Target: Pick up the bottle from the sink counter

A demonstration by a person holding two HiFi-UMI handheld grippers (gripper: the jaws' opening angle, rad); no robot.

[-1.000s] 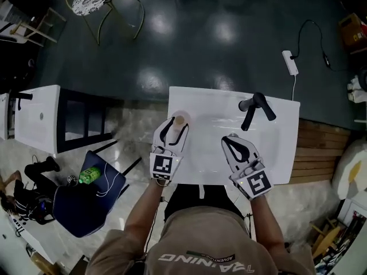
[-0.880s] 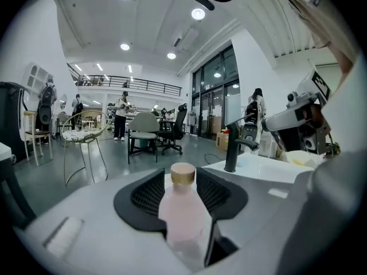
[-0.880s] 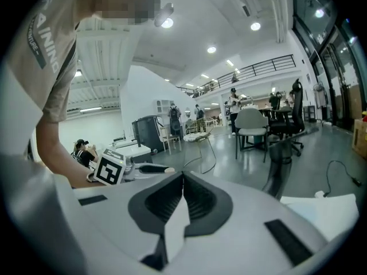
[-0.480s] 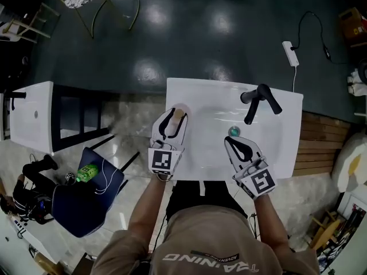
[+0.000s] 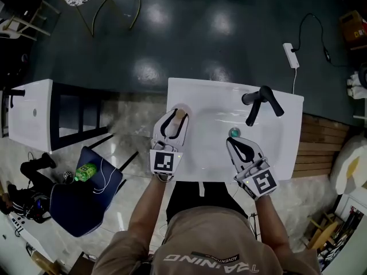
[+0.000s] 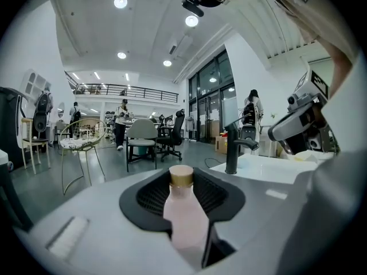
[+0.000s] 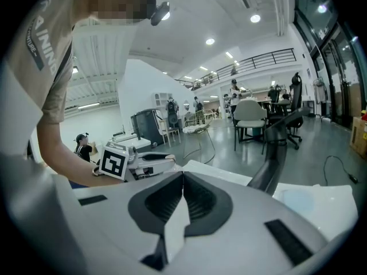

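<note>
A pale pink bottle (image 5: 179, 114) with a tan cap stands on the left rim of the white sink counter (image 5: 200, 96). My left gripper (image 5: 174, 114) reaches level around it, and its jaws have just been closing. In the left gripper view the bottle (image 6: 184, 211) fills the gap of the left gripper (image 6: 183, 175), with the dark pads against both its sides. My right gripper (image 5: 232, 141) hovers over the basin near the drain (image 5: 233, 132). The right gripper (image 7: 182, 175) has its jaws together with nothing between them.
A black faucet (image 5: 258, 102) stands at the counter's far right. A white power strip (image 5: 291, 55) lies on the dark floor beyond. To the left are a blue chair (image 5: 80, 196) with a green bottle (image 5: 86, 172) and a white cabinet (image 5: 34, 113).
The left jaws have narrowed onto the bottle. The right gripper has drawn back a little toward me, and the drain now shows in front of it.
</note>
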